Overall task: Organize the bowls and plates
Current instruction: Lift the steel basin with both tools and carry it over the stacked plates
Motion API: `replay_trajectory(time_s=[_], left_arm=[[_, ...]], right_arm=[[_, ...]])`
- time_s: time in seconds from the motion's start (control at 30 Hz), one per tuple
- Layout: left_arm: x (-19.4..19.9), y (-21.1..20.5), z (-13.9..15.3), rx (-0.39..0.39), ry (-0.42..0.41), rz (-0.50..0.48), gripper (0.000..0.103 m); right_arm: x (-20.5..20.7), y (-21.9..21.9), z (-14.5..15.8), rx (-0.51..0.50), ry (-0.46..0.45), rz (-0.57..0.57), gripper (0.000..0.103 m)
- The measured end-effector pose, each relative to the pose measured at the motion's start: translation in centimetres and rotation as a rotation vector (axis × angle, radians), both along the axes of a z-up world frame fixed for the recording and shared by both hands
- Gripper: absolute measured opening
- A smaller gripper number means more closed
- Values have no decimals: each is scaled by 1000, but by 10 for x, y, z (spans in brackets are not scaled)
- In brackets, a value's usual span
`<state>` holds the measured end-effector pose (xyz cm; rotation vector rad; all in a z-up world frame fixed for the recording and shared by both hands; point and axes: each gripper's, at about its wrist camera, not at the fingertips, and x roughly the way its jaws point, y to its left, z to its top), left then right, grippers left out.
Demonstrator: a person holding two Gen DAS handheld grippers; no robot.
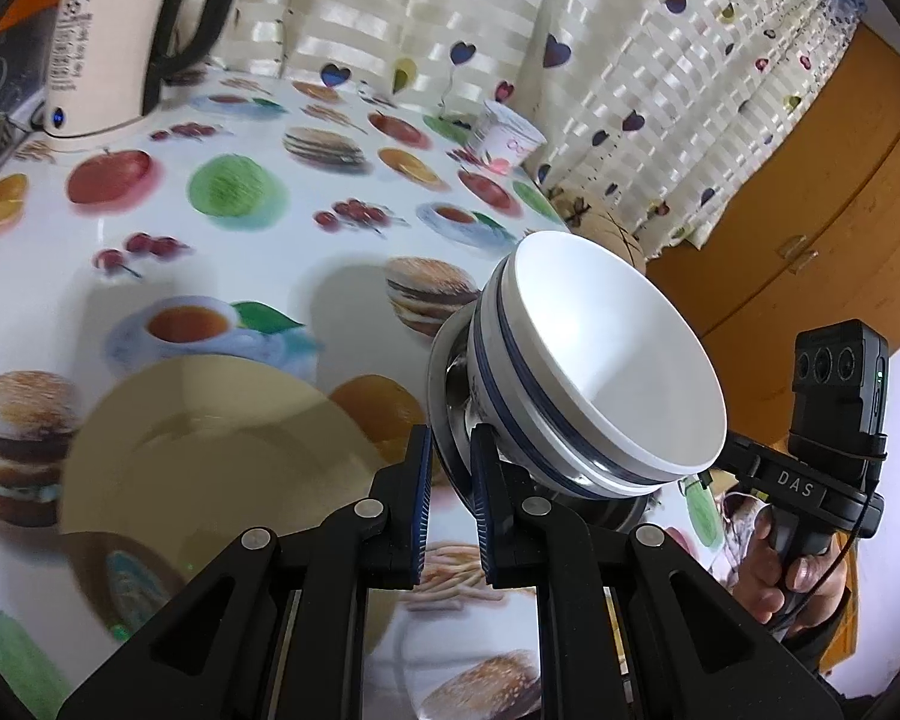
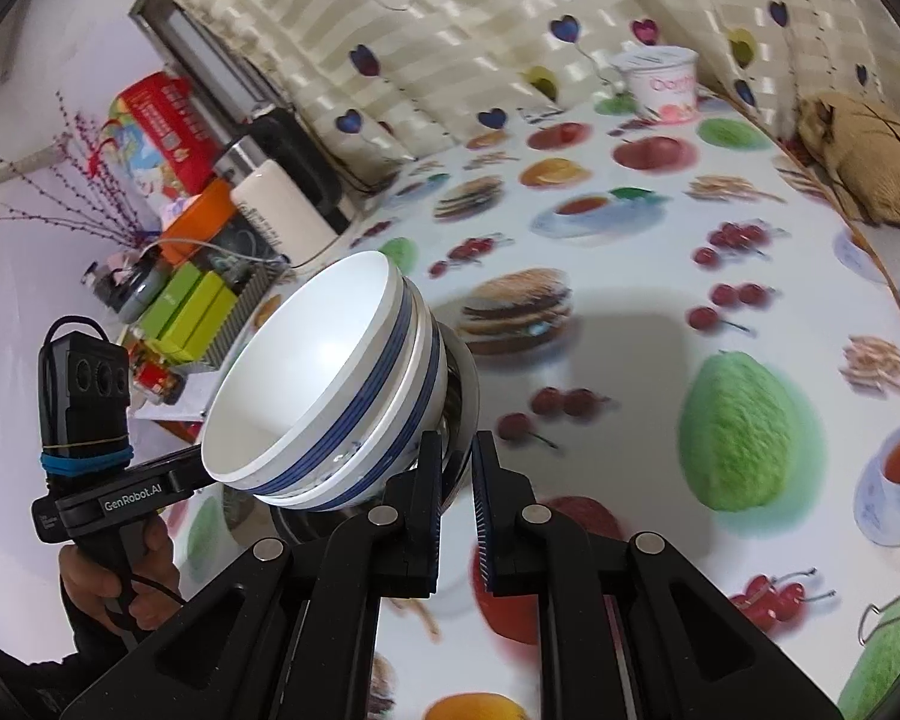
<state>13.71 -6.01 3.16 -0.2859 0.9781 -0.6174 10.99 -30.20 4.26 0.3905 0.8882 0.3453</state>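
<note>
White bowls [image 1: 606,354] carry blue stripes, the plate [image 1: 222,456] is pale yellow, the tabletop [image 2: 630,324] shows printed fruit and burgers, and the cream curtain [image 1: 510,18] bears hearts.

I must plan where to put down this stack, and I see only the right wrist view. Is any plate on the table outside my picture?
Observer: Yes. A pale yellow round plate lies on the fruit-printed tablecloth, to the left of the left tongs.
Operator: Is something on that plate?
Observer: As far as the blurred picture shows, nothing lies on it.
Operator: Where do the left tongs hold? The bowls hide their tips from me.
Observer: They are shut on the rim of the shiny steel dish under the blue-striped white bowls.
</note>
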Motion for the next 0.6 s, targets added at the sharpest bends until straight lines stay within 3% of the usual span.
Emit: replay_trajectory(time_s=[0.6], left_arm=[[-14, 76, 10, 34, -10, 142, 13]], right_arm=[[26, 75, 3, 18, 3, 136, 10]])
